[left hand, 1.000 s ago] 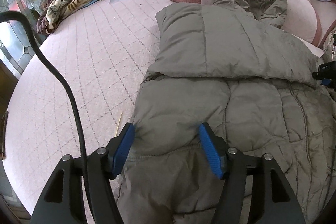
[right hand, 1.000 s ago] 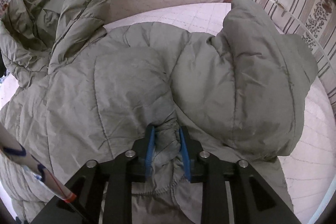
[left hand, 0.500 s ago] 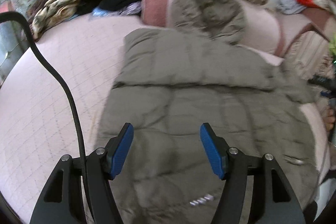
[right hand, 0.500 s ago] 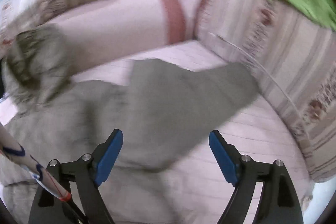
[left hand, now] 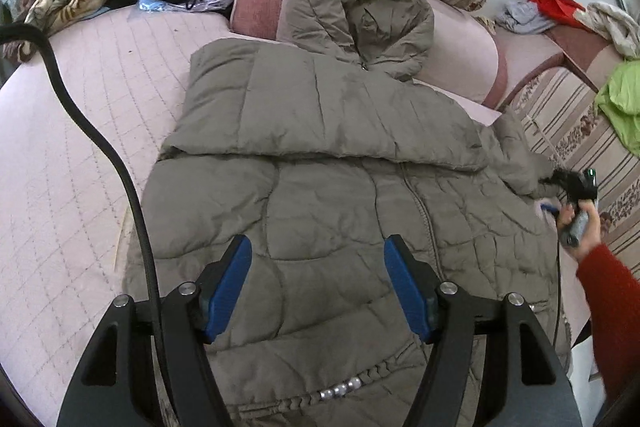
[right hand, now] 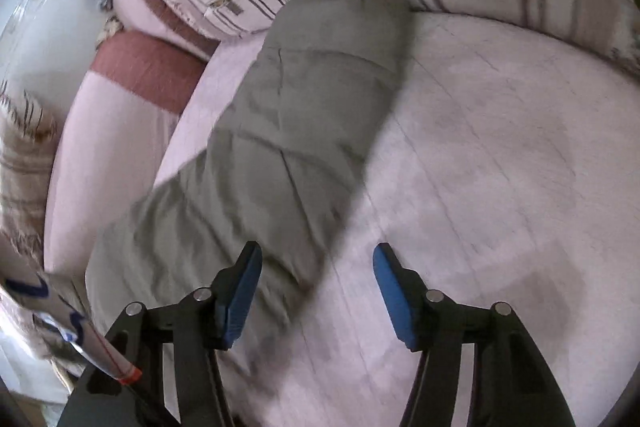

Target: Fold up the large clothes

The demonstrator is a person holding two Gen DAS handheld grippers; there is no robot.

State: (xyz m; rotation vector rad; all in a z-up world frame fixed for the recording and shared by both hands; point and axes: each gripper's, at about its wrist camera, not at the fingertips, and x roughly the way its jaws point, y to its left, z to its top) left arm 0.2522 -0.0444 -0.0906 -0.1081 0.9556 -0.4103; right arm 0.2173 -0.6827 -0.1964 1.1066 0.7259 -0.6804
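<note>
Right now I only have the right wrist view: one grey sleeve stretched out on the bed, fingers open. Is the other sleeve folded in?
Observer: Yes. The left wrist view shows the other sleeve lying folded across the chest of the jacket.
Operator: Where is the hood?
Observer: The hood is propped against the pink bolster, not folded down.
Operator: Is the left side holding anything?
Observer: No. The left gripper is open over the jacket's lower front.

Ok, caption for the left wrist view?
Open left gripper hovering over grey puffer jacket spread on pink bed.
</note>
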